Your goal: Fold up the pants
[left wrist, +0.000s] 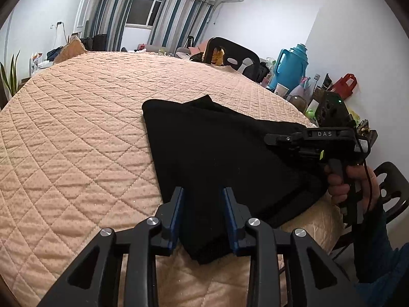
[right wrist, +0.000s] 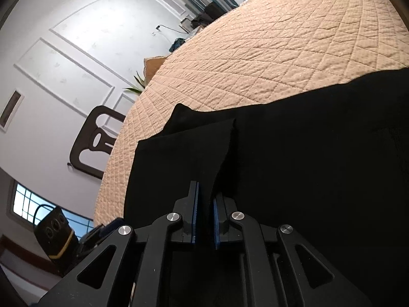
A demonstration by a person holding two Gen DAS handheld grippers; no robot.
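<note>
- Looking down the left claw (left wrist: 203, 197) first: its blue-padded fingers (left wrist: 179, 204) stand partly apart at the bottom middle of the left wrist view, astride a narrow folded end of the black pants (left wrist: 217, 153). Cloth sits in the gap, but whether the pads press on it I cannot tell.
- Over in the right wrist view, the right claw (right wrist: 205, 202) sits bottom centre with only a slim gap between its pads. A raised ridge of the black cloth runs straight into that gap, so this one looks pinched on a fold of the pants, though the bite seems light.
- The pants themselves lie on the quilted peach bed (left wrist: 76, 128), a dark slab already doubled over, its long axis running from the bottom centre of the left view up toward the middle.
- The key relation: the near narrow end lies right at the left claw, while the right claw, seen at the right middle of the left view with a hand (left wrist: 342, 184) on its grip, comes in across the cloth's right edge. Judging by that, the left is nearer the end and the right nearer the side.
- Any coming fold would likely carry cloth along that long axis, up the frame onto the far half.
- Far back: a blue thermos (left wrist: 291, 66) at upper right, a dark chair (left wrist: 230, 56) beside it, striped curtains (left wrist: 173, 15) and a window (left wrist: 143, 5) at the top.
</note>
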